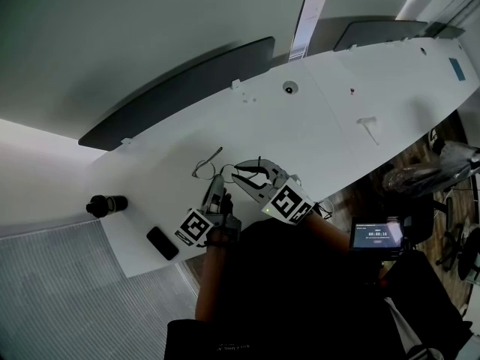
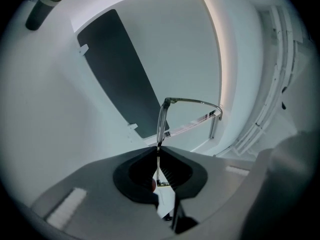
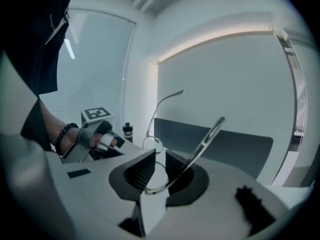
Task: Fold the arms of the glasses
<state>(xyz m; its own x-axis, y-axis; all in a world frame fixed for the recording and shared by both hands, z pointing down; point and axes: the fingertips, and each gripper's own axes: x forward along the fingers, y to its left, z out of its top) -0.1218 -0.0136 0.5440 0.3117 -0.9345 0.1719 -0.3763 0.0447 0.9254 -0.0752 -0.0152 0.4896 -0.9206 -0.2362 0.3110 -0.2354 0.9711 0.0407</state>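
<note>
Above a white tabletop (image 1: 337, 118), the glasses (image 3: 198, 148) look light, thin and easily bent, so hold near a hinge. The left gripper (image 2: 159, 154) pinches them in its jaws; the right gripper (image 3: 160, 151) has jaws spread round one arm.

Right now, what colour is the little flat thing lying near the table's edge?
Black. The flat thing shows best in the head view.
</note>
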